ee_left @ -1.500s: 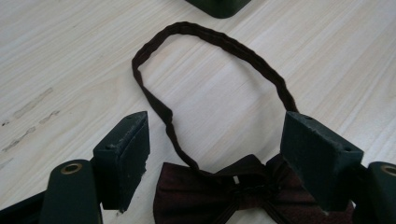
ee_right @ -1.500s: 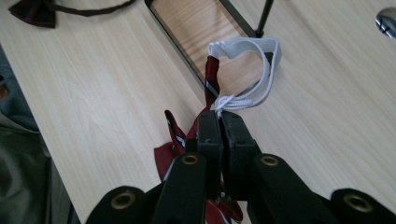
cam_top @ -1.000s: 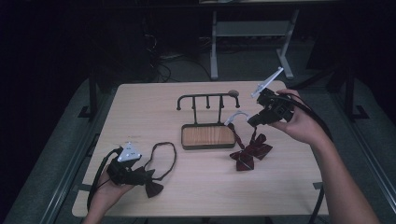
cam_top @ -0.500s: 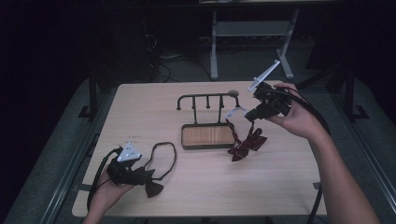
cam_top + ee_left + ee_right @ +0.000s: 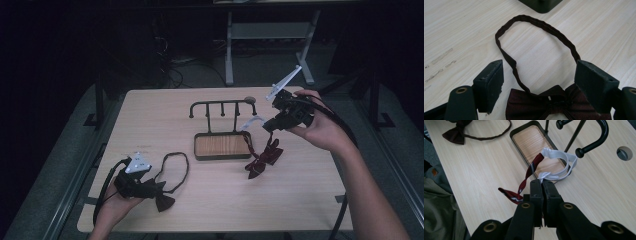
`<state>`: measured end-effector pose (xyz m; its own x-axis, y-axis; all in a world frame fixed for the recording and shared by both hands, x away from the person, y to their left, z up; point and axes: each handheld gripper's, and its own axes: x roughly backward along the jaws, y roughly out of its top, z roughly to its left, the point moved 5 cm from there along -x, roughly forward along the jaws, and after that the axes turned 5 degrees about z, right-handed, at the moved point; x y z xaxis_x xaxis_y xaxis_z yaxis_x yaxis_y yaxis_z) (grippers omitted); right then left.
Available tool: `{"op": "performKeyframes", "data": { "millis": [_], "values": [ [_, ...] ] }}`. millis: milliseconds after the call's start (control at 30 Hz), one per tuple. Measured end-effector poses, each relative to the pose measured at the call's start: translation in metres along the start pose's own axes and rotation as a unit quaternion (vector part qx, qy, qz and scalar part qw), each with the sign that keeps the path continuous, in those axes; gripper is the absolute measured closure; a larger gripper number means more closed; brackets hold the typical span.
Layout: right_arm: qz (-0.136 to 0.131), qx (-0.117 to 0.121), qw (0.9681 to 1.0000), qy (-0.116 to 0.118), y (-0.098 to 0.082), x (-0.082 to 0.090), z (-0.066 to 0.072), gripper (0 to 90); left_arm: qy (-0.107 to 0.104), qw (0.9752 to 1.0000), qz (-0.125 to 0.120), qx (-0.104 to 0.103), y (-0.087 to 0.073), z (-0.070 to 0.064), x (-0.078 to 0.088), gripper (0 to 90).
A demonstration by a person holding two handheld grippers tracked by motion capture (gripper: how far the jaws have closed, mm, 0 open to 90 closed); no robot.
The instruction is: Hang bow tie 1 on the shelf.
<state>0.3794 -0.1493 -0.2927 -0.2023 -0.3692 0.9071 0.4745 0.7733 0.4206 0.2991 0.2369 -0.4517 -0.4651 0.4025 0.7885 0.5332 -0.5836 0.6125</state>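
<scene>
the left hand [image 5: 117,196] comes in low from the near edge, forearm short and flat, and holds the left gripper [image 5: 150,189] down close to the counter, level. its jaws stand wide apart, pads facing each other with nothing pressed between them. the right arm reaches in long from the near right, forearm angled up, wrist bent. the right hand [image 5: 320,131] wraps the body of the right gripper [image 5: 267,126], raised well above the counter and tilted down toward the person's left. its jaws are pressed tight together, pinching a white band [image 5: 556,157] at the tips.
</scene>
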Motion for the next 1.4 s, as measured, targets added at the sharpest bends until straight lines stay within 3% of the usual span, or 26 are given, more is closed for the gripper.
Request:
{"op": "performKeyframes", "data": {
  "millis": [333, 667, 900, 1400],
  "values": [
    [-0.002, 0.008, 0.9999, -0.008, 0.006, 0.006, 0.004, 87.1, -0.001, 1.0, 0.002, -0.002, 0.0, 0.0, 0.001, 23.8],
    [-0.004, -0.001, 0.9999, -0.009, 0.013, 0.013, -0.004, 87.1, -0.003, 1.0, 0.004, -0.003, 0.0, -0.001, 0.0, 23.8],
    [0.01, -0.017, 0.9997, -0.013, 0.018, 0.006, -0.019, 87.1, -0.005, 1.0, 0.002, -0.003, 0.001, -0.001, 0.0, 23.7],
    [0.03, -0.082, 0.9962, -0.002, 0.024, -0.017, -0.056, 87.1, -0.005, 1.0, 0.002, -0.005, 0.001, -0.003, 0.0, 23.7]
  ]
}}
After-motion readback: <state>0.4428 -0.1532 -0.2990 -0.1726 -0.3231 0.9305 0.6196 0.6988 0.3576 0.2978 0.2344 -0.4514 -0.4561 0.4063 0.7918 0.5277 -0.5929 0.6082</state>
